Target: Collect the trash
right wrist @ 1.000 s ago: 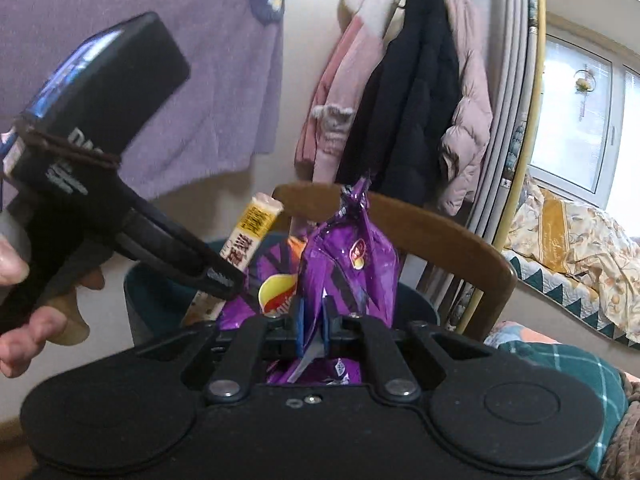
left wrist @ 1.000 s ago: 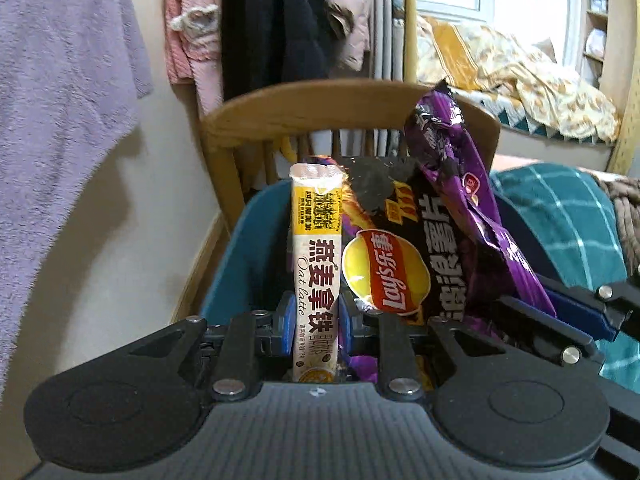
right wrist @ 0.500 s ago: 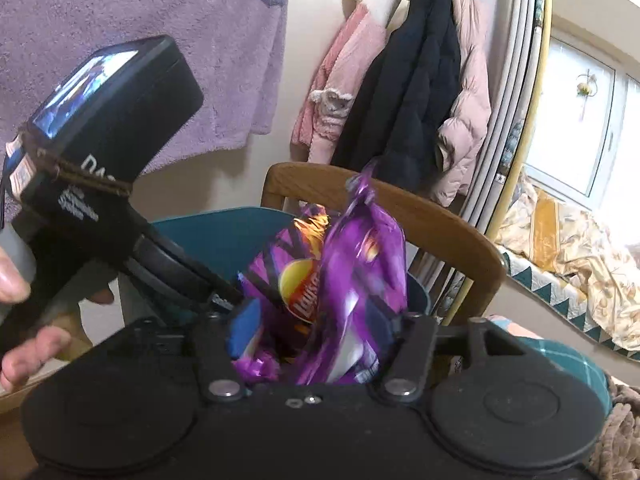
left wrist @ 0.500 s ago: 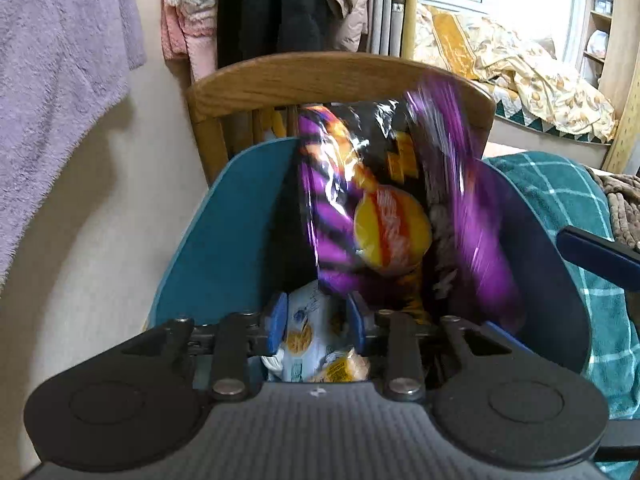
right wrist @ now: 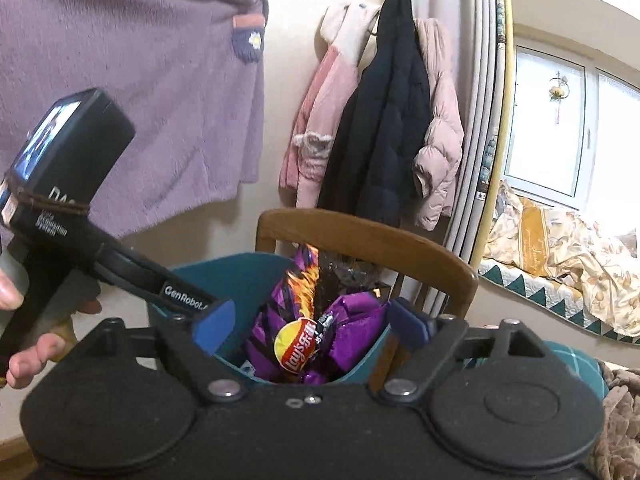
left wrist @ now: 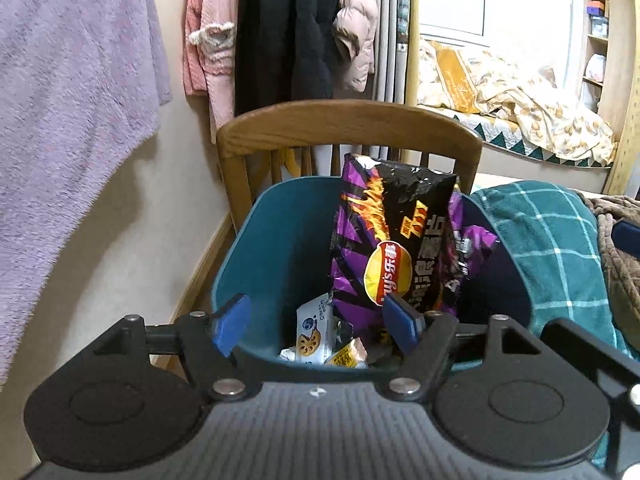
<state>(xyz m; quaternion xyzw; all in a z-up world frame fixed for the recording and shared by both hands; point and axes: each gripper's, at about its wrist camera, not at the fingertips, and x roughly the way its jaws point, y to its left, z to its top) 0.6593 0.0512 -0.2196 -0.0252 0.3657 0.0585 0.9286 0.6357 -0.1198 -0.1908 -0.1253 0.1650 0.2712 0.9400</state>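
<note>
A teal bin (left wrist: 280, 240) stands in front of a wooden chair. Inside it a purple and black chip bag (left wrist: 392, 248) stands upright, with a second purple wrapper (left wrist: 472, 248) behind it, a white biscuit packet (left wrist: 314, 330) and a small yellow sachet (left wrist: 346, 356) at the bottom. My left gripper (left wrist: 316, 324) hovers over the bin's near rim, its jaws opening with nothing held between them. In the right wrist view my right gripper (right wrist: 310, 326) is opening too, empty, above the bin (right wrist: 240, 268) and the chip bag (right wrist: 304, 320). The left gripper's body (right wrist: 64, 184) shows at the left, in a hand.
A wooden chair back (left wrist: 348, 128) rises right behind the bin. Coats (left wrist: 280, 28) hang on the wall and a purple garment (left wrist: 60, 120) hangs at the left. A teal checked blanket (left wrist: 548, 248) lies to the bin's right, a bed (left wrist: 520, 120) beyond.
Both grippers let go: the oat latte stick left the left jaws and the purple wrapper left the right jaws, and both lie in the bin. Both grippers opened, pulled back and rose.
</note>
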